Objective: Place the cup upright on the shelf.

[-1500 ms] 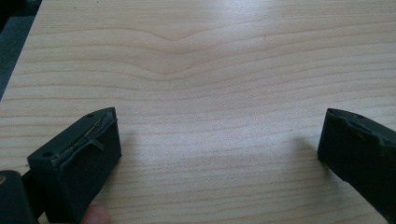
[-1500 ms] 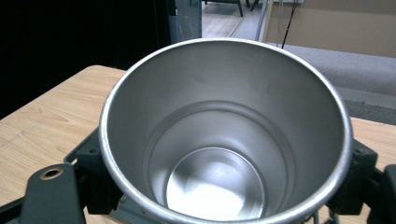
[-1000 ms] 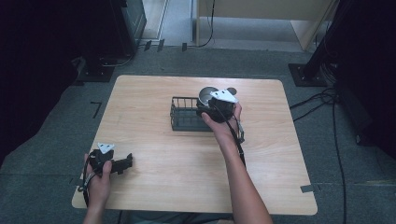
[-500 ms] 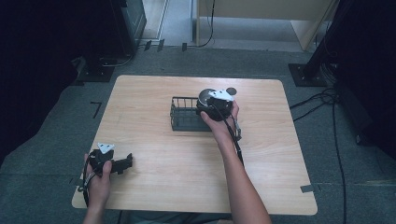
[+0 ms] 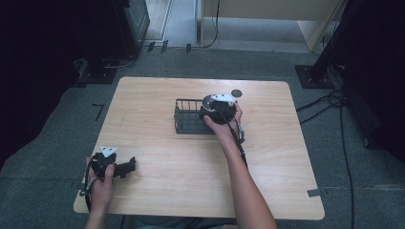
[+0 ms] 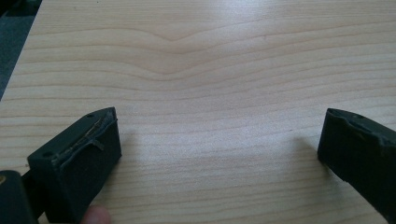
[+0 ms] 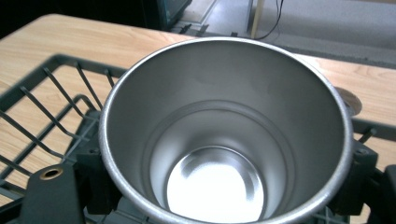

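From the high view, the right gripper (image 5: pixel 216 109) is over the right end of a black wire basket (image 5: pixel 187 119) on the wooden table (image 5: pixel 191 162). The left gripper (image 5: pixel 125 167) rests near the front left corner.

In the left gripper view, its jaws stand wide apart with nothing between them.

In the right gripper view, a steel cup (image 7: pixel 224 135) stands upright between the jaws, which clamp it, above the basket.

Silver steel cup (image 7: pixel 224 140); dark wire basket (image 5: pixel 187 117); light wood-grain table (image 5: pixel 157 95).

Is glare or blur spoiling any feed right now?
Right gripper view: bright glare on the bottom of the shiny steel cup, the black wire basket soft. Left gripper view: sharp wood grain, the near black fingers slightly blurred. High view: even light on the wooden table, dark surroundings.
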A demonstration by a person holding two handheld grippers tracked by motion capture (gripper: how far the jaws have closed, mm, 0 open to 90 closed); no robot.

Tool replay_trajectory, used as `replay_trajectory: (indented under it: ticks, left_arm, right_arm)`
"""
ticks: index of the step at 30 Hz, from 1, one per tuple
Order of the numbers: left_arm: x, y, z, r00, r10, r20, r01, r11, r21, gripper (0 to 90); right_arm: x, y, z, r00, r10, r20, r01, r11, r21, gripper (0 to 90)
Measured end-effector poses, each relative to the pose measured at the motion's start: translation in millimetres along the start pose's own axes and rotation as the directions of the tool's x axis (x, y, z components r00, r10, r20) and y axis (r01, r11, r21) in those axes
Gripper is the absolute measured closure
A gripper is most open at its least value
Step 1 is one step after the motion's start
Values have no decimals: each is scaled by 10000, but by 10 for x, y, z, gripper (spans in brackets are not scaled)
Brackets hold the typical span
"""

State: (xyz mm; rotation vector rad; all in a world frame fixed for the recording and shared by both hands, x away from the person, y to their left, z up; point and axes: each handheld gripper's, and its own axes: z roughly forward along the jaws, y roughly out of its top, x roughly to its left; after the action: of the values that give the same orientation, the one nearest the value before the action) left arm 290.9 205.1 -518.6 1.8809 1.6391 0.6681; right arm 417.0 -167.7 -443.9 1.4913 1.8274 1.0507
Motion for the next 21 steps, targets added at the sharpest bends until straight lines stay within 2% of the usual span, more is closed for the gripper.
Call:
replay_trajectory:
  ticks: [13,16,18,21]
  left_arm:
    - [0,0,0,10000,5,-1,-5,10000,3,0]
    - [0,0,0,10000,5,0,-5,10000,3,0]
    - [0,0,0,10000,7,0,-7,10000,4,0]
    - [1,0,0,10000,7,2,-7,10000,6,0]
  right_arm:
    - [14,-19,18,9996,-282,5,282,9991,321,171]
    - [25,-14,1,9990,-435,125,433,9989,178,115]
    - [33,7,-22,9986,-533,16,532,9984,197,53]
    - [36,42,-86,9985,-533,-80,533,9986,62,24]
